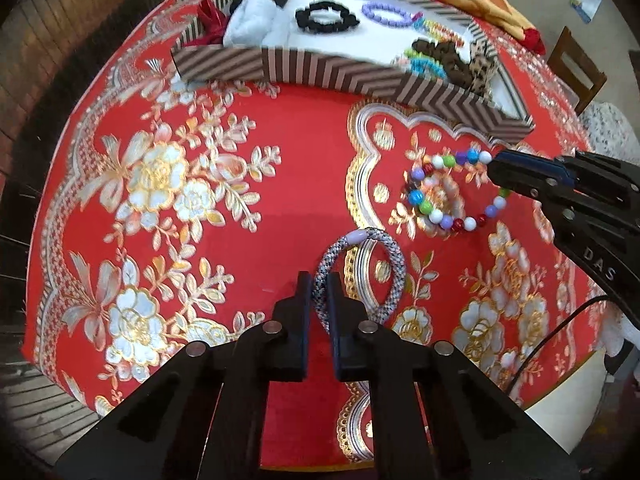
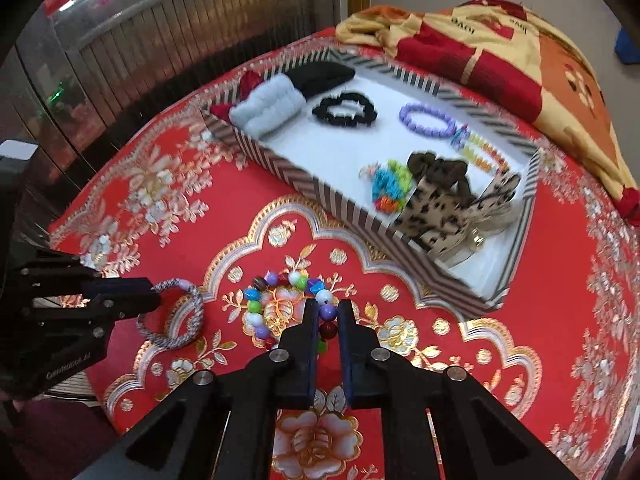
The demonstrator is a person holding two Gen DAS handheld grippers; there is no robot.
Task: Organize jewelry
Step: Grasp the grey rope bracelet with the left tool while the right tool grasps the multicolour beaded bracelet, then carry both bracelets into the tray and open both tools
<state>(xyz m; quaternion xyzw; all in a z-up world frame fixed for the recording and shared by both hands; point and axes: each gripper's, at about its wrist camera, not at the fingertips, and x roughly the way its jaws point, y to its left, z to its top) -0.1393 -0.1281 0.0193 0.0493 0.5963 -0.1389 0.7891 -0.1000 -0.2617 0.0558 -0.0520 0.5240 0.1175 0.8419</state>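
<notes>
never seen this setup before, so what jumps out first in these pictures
The glossy red tablecloth with gold and white flowers fills both views. On it, the left gripper is closed on a grey-and-white braided rope bracelet, and the right gripper is closed on a multicoloured beaded bracelet. Behind them lies a shallow striped box, holding a black scrunchie and a purple bead bracelet.

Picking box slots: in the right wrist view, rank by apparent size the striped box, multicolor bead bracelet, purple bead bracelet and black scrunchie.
1. striped box
2. multicolor bead bracelet, though it lies nearest the camera
3. black scrunchie and purple bead bracelet: look alike, unranked
</notes>
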